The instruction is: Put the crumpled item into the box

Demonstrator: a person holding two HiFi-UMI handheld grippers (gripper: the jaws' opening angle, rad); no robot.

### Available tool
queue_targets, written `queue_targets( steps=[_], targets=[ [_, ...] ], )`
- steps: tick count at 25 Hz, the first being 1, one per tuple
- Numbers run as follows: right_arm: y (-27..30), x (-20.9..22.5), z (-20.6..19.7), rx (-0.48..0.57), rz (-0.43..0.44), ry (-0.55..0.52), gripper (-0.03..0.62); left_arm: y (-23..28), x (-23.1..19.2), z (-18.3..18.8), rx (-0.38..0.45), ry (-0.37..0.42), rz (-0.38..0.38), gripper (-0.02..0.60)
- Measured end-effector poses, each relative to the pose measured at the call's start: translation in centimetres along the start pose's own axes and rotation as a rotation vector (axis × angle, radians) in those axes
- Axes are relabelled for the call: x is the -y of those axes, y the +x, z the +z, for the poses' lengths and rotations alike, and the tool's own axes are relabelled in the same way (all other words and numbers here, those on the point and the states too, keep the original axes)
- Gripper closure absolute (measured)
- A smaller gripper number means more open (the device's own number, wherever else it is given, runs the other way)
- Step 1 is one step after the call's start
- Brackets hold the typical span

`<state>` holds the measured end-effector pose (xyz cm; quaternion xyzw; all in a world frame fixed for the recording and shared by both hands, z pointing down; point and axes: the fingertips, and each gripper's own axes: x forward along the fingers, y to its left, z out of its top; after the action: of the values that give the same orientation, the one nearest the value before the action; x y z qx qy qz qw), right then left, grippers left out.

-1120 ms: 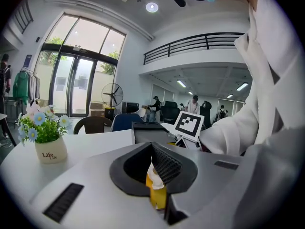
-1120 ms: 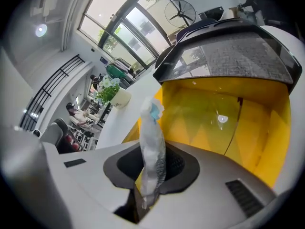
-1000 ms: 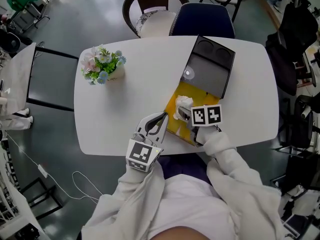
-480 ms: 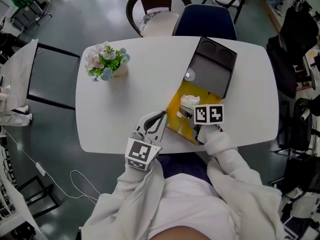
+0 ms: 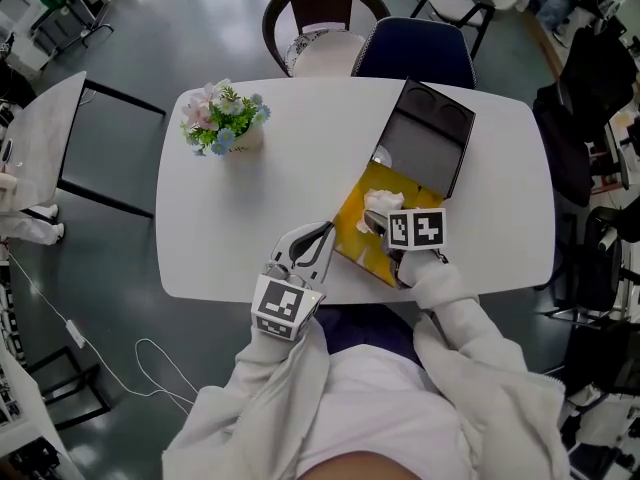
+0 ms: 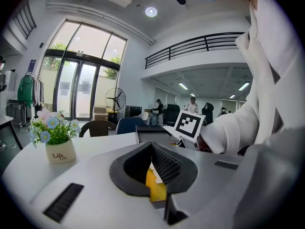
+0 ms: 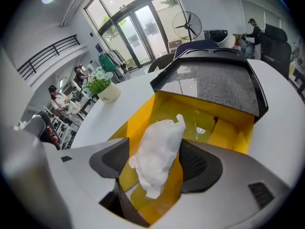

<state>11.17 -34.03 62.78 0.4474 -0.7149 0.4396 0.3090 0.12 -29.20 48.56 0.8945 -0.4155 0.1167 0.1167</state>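
Observation:
The crumpled item is a white tissue [image 7: 159, 151], also seen in the head view [image 5: 380, 202]. It hangs between the pads of my right gripper [image 7: 159, 163] just above the floor of the yellow box [image 7: 224, 128]. That gripper's jaws are opening and the pads stand apart from the tissue's sides. The box [image 5: 352, 230] lies on the white table [image 5: 260, 218] with its black lid [image 5: 425, 143] tipped back. My left gripper [image 5: 322, 233] rests shut at the box's near left corner, holding nothing. The yellow box wall shows through its jaws [image 6: 152, 163].
A small pot of flowers [image 5: 222, 128] stands at the table's far left. Two chairs [image 5: 320, 13] [image 5: 415, 48] are pushed in at the far edge. The table's near edge runs just under both grippers.
The right gripper's jaws have spread apart around the tissue, which now sits loose over the box interior. The left gripper has stayed in place.

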Motion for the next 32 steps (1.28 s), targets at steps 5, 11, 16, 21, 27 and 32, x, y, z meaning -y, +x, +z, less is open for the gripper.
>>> queue_targets(
  steps=[5,11,16,21,27,32],
  targets=[
    [-1.1,0.6,0.3,0.025,-0.026,-0.006,0.275,0.1,0.3,0.5,0.023,0.012,-0.005,0.566],
    [-1.9,1.1,0.3,0.057,-0.032,0.003,0.275,-0.1,0.9,0.9,0.04,0.023,-0.012,0.566],
    [-3.3,0.9,0.4,0.105,-0.011,0.0,0.275,-0.6,1.5,1.1,0.042,0.034,-0.014,0.566],
    [-4.9,0.1,0.7,0.22,0.045,-0.013,0.276,-0.9,2.3,1.6,0.048,0.063,-0.023,0.566],
    [-6.6,0.2,0.7,0.314,0.042,-0.044,0.281,-1.2,3.0,2.1,0.06,0.093,-0.029,0.566],
    [-7.9,0.5,1.2,0.39,0.025,-0.027,0.408,-1.4,2.7,2.5,0.066,0.1,-0.011,0.566]
  ],
)
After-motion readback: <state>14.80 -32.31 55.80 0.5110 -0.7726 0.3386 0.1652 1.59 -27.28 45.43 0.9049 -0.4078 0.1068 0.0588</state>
